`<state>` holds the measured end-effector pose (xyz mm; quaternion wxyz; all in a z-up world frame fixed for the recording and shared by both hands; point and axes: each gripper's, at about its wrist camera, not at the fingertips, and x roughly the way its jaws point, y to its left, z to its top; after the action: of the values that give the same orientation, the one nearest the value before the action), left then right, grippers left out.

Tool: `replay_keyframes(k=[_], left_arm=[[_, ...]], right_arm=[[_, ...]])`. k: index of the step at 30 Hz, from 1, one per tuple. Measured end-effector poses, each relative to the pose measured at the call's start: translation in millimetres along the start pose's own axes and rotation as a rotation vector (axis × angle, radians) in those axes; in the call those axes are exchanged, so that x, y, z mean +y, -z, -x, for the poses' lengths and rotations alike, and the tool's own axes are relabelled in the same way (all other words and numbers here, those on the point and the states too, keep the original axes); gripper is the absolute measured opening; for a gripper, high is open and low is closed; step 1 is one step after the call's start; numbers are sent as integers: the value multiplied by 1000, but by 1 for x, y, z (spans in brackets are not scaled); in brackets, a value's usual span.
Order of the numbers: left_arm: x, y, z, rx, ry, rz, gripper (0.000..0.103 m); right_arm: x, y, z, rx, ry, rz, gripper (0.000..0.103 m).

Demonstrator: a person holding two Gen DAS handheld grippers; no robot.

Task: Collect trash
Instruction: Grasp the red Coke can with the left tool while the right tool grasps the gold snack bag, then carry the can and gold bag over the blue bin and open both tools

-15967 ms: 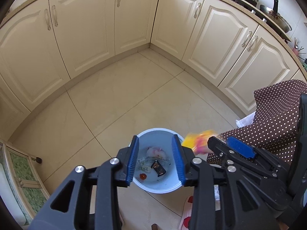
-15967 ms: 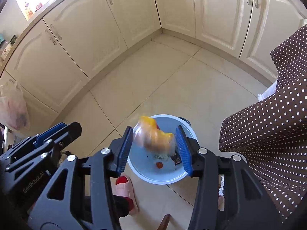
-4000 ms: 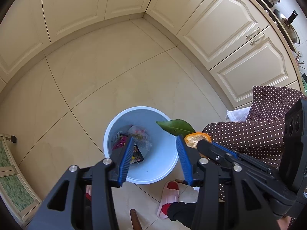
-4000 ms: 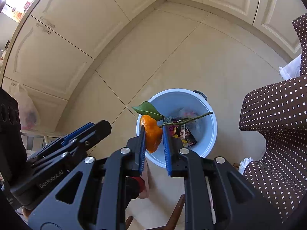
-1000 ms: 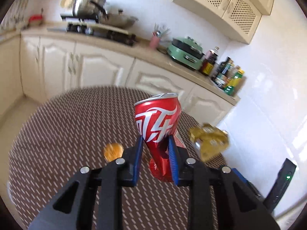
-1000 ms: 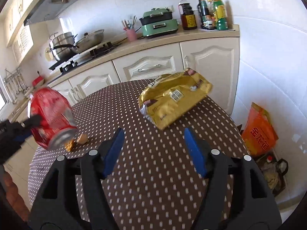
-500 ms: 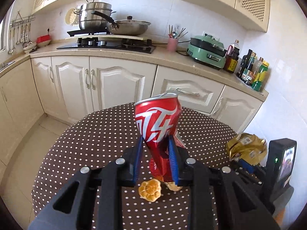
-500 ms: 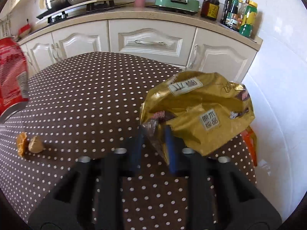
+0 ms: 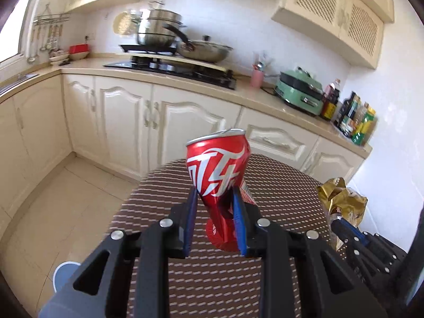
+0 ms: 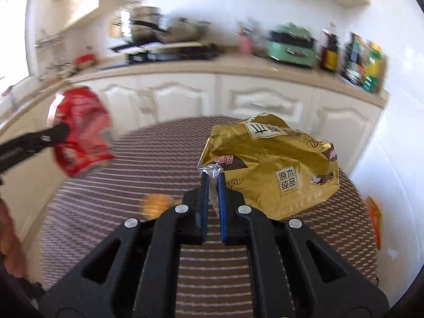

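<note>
The left gripper had its jaws clamped on a crushed red can, pinching the dented lower part so that the can stood up between the blue pads with its open top tilted away from the camera. The can hung in the air above the bench, a round one under a brown cloth with white dots. In the right wrist view the same can appeared at the left, blurred, held at the end of the left gripper's dark finger. The right gripper had its jaws pressed together on a crinkled corner of a gold snack bag, a clear sliver of the wrapper sticking up between the pads; the jaws had just been closing on it. The bag lay to the right of the gripper, over the far right part of the bench; whether it touched the cloth I could not tell. A small orange scrap, blurred, lay on the cloth just left of the right gripper. From the left wrist the gold bag showed at the right edge, above the right gripper's dark body. A pale blue bin peeked out on the floor at the lower left, beside the bench. Behind it all ran cream cabinets and a stove with pots.
</note>
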<state>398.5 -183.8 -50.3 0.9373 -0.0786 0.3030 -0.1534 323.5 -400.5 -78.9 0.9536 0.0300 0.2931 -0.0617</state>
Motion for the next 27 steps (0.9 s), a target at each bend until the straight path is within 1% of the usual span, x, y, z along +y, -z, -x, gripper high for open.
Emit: replay_keyframes(k=[3, 6, 10, 12, 13, 15, 17, 18, 20, 22, 24, 27], left_arm=[[41, 0, 23, -29, -41, 31, 25], [86, 2, 44, -48, -77, 70, 25], [155, 11, 74, -73, -158, 114, 25], [199, 20, 90, -72, -203, 155, 25], [221, 26, 97, -70, -226, 173, 25], [257, 37, 108, -65, -269, 208, 25], [299, 53, 117, -49, -316, 249, 25], [314, 61, 119, -40, -334, 266, 25], [351, 81, 122, -12, -372, 305, 25], [386, 104, 117, 28, -397, 356, 25], [410, 124, 107, 67, -409, 386, 25], [446, 159, 84, 152, -430, 437, 25]], right_arm=[[59, -7, 15, -33, -85, 56, 7], [108, -7, 25, -47, -163, 95, 7], [193, -2, 32, -48, -294, 165, 7], [237, 4, 30, -34, -371, 188, 7], [253, 6, 28, -25, -395, 199, 7], [299, 18, 22, 7, -459, 230, 7], [337, 31, 14, 46, -513, 254, 7], [358, 40, 9, 68, -541, 271, 7], [392, 57, -1, 111, -577, 301, 7], [416, 73, -14, 154, -605, 321, 7], [443, 95, -34, 219, -630, 336, 7], [470, 129, -69, 317, -643, 348, 7]])
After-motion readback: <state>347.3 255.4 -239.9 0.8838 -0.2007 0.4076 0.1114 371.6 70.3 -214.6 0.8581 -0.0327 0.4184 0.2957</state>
